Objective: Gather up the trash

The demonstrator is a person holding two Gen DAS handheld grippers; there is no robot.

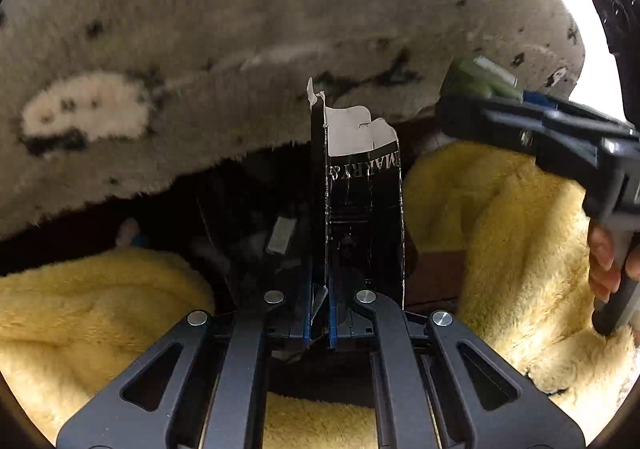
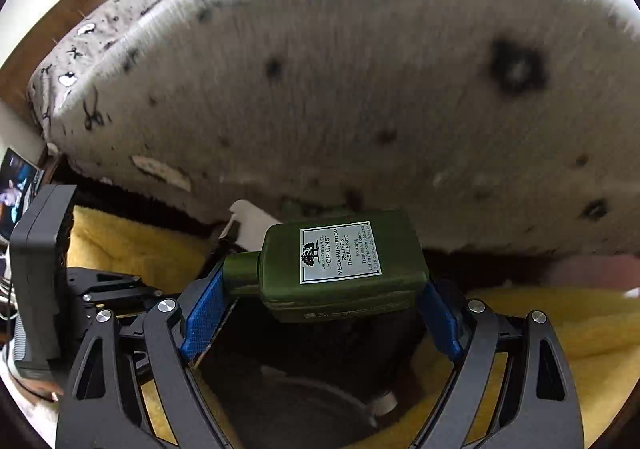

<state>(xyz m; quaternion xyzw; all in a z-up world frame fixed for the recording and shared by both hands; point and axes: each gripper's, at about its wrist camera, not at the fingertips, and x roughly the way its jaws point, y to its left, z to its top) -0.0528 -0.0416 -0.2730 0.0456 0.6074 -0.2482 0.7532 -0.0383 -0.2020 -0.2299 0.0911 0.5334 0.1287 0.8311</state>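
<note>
My left gripper [image 1: 320, 323] is shut on the lower edge of a black cardboard box [image 1: 360, 201] with a torn white top flap; the box stands upright above a dark opening. My right gripper [image 2: 320, 313] is shut on a green Origins bottle [image 2: 340, 265], held sideways with its cap to the left, above the same dark opening [image 2: 304, 369]. In the left wrist view the right gripper [image 1: 460, 101] shows at the upper right with the green bottle [image 1: 476, 77] at its tips. In the right wrist view the left gripper's body [image 2: 40, 281] shows at the left and the box's white flap [image 2: 252, 225] behind the bottle.
A yellow fluffy blanket [image 1: 80, 313] lies around the dark opening, also in the right wrist view [image 2: 580, 329]. A grey spotted plush cushion [image 1: 260, 29] fills the space above and behind. A laptop screen [image 2: 16, 185] glows at the far left. Small items lie in the dark opening [image 1: 280, 237].
</note>
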